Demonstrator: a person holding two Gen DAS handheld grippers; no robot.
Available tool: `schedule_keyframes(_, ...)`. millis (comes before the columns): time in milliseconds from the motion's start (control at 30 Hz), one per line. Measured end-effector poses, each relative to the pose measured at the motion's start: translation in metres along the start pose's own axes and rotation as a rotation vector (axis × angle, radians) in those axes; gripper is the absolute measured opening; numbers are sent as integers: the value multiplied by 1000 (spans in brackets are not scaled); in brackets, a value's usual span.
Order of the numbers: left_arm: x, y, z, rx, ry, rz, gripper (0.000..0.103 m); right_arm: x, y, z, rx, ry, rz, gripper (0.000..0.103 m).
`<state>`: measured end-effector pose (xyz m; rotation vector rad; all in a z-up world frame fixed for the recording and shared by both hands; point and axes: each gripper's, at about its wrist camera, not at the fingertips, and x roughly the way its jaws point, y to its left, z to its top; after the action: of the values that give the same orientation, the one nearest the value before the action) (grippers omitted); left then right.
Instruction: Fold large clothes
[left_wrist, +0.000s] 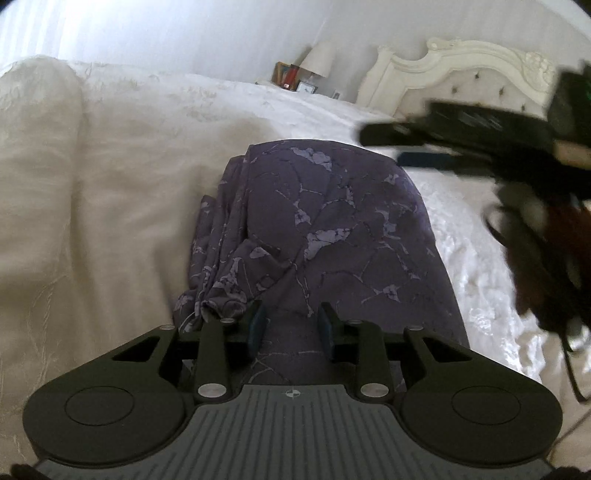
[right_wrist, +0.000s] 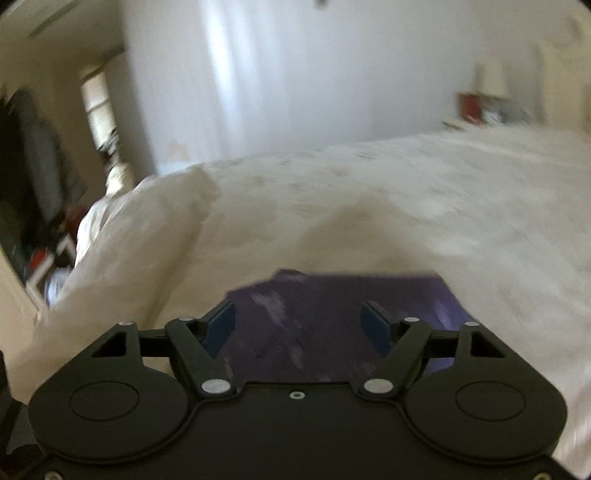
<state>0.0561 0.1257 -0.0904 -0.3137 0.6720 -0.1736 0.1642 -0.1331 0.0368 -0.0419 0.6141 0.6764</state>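
At the bottom centre of the left view, the left gripper (left_wrist: 291, 325) hovers low over the near end of the purple cloth (left_wrist: 332, 221), jaws partly apart and holding nothing, probably lined up to take that edge. The cloth lies folded into a long strip running up the frame's middle on the white bedspread (left_wrist: 110, 184), likely flattened for another fold. Further off, at upper right, the blurred right gripper (left_wrist: 391, 146) hangs clear of the cloth; its own view shows it wide apart and empty above the strip.

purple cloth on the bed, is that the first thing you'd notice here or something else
Yes: the dark purple patterned garment lies on the pale bedspread, bunched along its left edge. The left gripper hovers open over its near end, and the right gripper is open above it too.
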Motion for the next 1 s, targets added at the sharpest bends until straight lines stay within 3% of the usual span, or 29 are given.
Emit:
schedule_keyframes(67, 0, 0, -1, 6, -5, 3, 31, 14, 11, 8, -80, 13, 36, 88)
schedule_keyframes(300, 0, -4, -6, 43, -22, 20, 31, 60, 29, 26, -309, 86, 174, 88)
schedule_keyframes(400, -1, -4, -7, 46, -29, 19, 31, 71, 37, 24, -403, 145, 229, 82)
schedule_keyframes(467, -2, -3, -8, 45, -35, 19, 31, 77, 43, 19, -468, 208, 236, 56)
schedule_keyframes(500, -2, -3, -8, 45, -37, 20, 31, 79, 46, 15, -500, 244, 237, 49)
schedule_keyframes(533, -2, -3, -9, 44, -39, 21, 31, 79, 47, 11, -524, 269, 244, 30)
schedule_keyframes(567, -2, -3, -9, 43, -41, 22, 31, 79, 47, 9, -529, 279, 253, 20)
schedule_keyframes(667, -4, -3, -10, 30, -52, 16, 31, 67, 39, 8, -462, 235, 251, 12)
schedule_keyframes(767, -6, -2, -13, 13, -55, 15, 32, 63, 34, 8, -400, 163, 196, 9)
schedule_keyframes(867, -7, -3, -15, 18, -49, 24, 32, 82, 27, 3, -327, 166, 134, 3)
schedule_keyframes(1000, -9, -3, -15, 9, -44, 27, 32, 107, 9, -1, -190, 167, 61, 3)
